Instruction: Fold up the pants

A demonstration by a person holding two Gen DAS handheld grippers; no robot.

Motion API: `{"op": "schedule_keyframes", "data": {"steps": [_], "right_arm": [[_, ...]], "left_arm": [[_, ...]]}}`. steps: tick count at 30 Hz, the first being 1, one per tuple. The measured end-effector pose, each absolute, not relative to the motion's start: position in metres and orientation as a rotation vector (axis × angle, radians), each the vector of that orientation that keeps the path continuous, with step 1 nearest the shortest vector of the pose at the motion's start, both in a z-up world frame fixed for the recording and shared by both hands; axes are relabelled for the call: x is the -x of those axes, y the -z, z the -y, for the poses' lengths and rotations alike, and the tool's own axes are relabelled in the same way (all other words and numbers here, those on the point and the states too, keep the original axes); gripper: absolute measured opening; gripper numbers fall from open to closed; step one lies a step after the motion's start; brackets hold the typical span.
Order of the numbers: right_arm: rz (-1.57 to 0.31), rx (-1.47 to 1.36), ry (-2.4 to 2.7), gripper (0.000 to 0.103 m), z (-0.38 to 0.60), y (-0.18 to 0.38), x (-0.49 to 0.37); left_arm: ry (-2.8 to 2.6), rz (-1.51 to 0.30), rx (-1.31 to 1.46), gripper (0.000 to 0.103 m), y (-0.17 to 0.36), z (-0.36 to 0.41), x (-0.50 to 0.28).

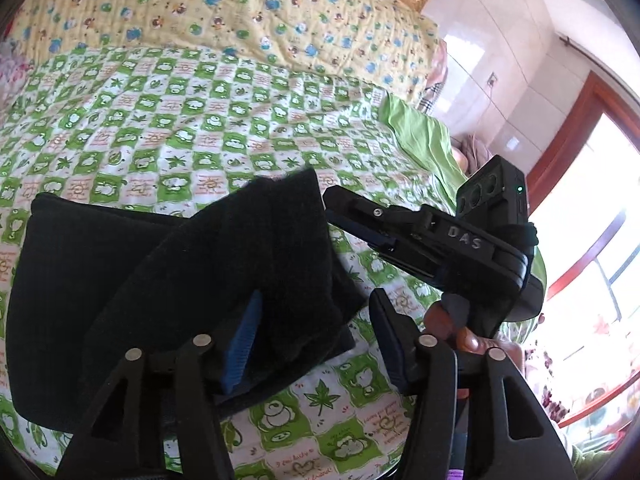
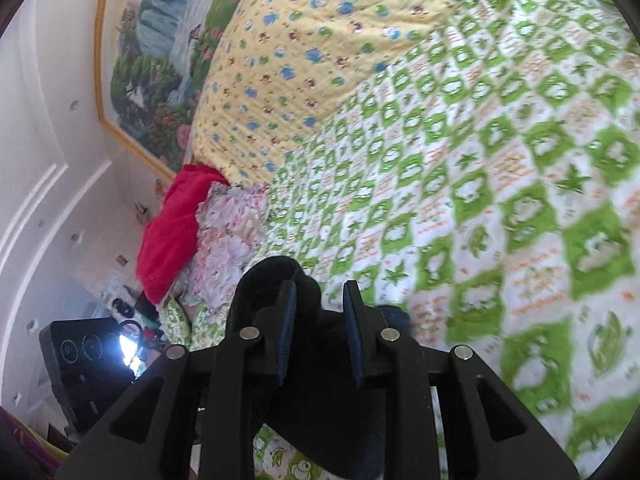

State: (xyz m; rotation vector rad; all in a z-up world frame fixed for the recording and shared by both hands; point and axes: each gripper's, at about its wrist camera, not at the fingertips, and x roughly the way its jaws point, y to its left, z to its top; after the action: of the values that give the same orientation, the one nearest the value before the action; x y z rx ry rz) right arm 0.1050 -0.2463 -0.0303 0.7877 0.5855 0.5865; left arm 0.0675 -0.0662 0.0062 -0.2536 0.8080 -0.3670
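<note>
Your black pants (image 1: 168, 280) lie on the bed, on the green-and-white checked quilt (image 1: 168, 120), toward the near edge and the left side of the left wrist view. Part of them rests flat on the quilt, and a folded band rises from that flat part at a slant, its top edge up off the quilt and tilted.

Your left tongs (image 1: 316, 340) stand wide open. One blue-padded finger (image 1: 240, 352) sits against the dark cloth, the other is over bare quilt just beside the pants' right edge, and nothing is caught between them.

Your right tongs (image 2: 320, 320) are partly open, with black cloth of the pants (image 2: 276, 276) bunched between and beyond the two fingers. The pads do not look pressed onto it, though the right wrist view is too blurred and dark to be sure of contact. In the left wrist view the same right tongs (image 1: 352, 216) point in from the right, their tips just beside the raised edge of the folded band; whether they touch it cannot be told.

Beyond the checked quilt, toward the far edge of the bed, lies a yellow quilt (image 1: 240, 8) with small blue and green prints. At the bed's left edge sit a red blanket (image 2: 176, 232) and a pale floral cloth (image 2: 228, 240).
</note>
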Motion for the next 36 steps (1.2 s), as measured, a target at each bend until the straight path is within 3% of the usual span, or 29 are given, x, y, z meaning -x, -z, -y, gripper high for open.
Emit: {"op": "schedule_keyframes", "data": {"steps": [2, 4, 15, 20, 24, 36], "right_arm": [[-0.583, -0.773, -0.565, 0.068, 0.248, 0.025, -0.097], [-0.56, -0.747, -0.547, 0.077, 0.245, 0.016, -0.09], [-0.556, -0.582, -0.487, 0.079, 0.22, -0.017, -0.073], [-0.605, -0.516, -0.444, 0.085, 0.202, -0.018, -0.07], [-0.634, -0.478, -0.408, 0.09, 0.188, -0.017, -0.067], [-0.692, -0.47, -0.302, 0.092, 0.172, -0.012, -0.064]], "left_arm": [[0.388, -0.815, 0.263, 0.057, -0.006, 0.066, -0.066], [0.389, -0.809, 0.262, 0.059, -0.008, 0.064, -0.064], [0.294, -0.748, 0.32, 0.066, -0.027, 0.024, -0.047], [0.223, -0.713, 0.343, 0.074, -0.031, -0.002, -0.041], [0.177, -0.701, 0.368, 0.074, -0.031, -0.022, -0.038], [0.053, -0.69, 0.435, 0.077, -0.023, -0.07, -0.03]]}}
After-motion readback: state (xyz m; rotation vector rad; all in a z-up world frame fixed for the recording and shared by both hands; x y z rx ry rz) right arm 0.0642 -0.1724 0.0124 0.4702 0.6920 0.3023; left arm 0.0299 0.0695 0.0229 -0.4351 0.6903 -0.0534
